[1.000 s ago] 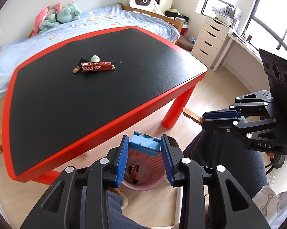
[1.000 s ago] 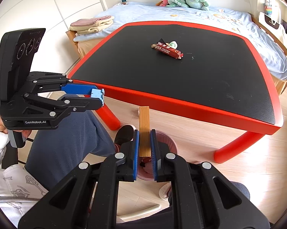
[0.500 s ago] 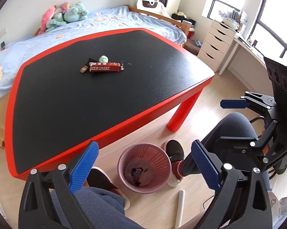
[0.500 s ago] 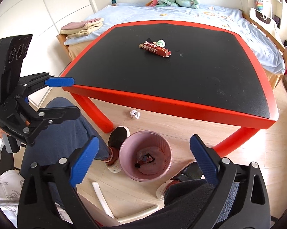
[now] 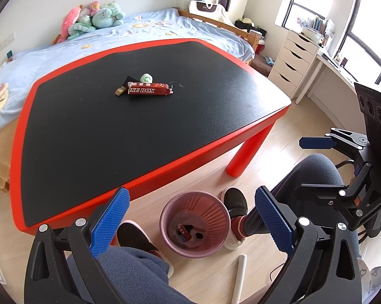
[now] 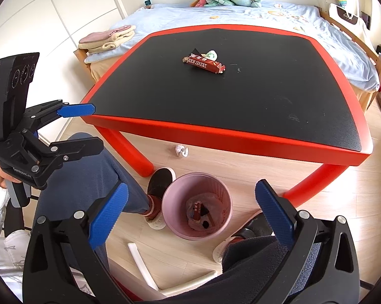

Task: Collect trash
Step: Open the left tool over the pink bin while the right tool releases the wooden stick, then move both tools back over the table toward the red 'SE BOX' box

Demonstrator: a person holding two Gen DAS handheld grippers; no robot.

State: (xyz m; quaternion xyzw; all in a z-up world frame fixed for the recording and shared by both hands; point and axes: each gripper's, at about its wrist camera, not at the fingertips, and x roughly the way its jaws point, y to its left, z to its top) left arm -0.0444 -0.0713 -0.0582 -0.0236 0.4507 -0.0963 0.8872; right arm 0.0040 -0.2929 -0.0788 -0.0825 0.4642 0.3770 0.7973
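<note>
A pink bin (image 5: pixel 165 217) (image 6: pixel 174 202) stands on the floor below both grippers, with a red wrapper and dark scraps at its bottom. My left gripper (image 5: pixel 190 197) (image 6: pixel 94 126) hangs over it, open and empty. My right gripper (image 6: pixel 191 188) (image 5: pixel 303 164) is beside it, also open with nothing between its pads. On the black table top lie a red "SE BOX" wrapper (image 5: pixel 148 90) (image 6: pixel 205 64), a crumpled green-white scrap (image 5: pixel 146 77) (image 6: pixel 212 54) and a small brown block (image 5: pixel 118 91) (image 6: pixel 185 59).
The red-rimmed table (image 5: pixel 190 157) (image 6: pixel 215 131) stands just beyond the bin. A crumpled white paper (image 6: pixel 181 150) lies on the floor under it. A person's legs and slippers flank the bin; white tubes (image 5: pixel 241 273) (image 6: pixel 139 261) lie nearby. Behind are a bed (image 5: pixel 51 58) and drawers (image 5: pixel 291 60).
Both grippers went from shut to wide open over the bin. The blue block has left the left jaws and the wooden stick has left the right jaws.
</note>
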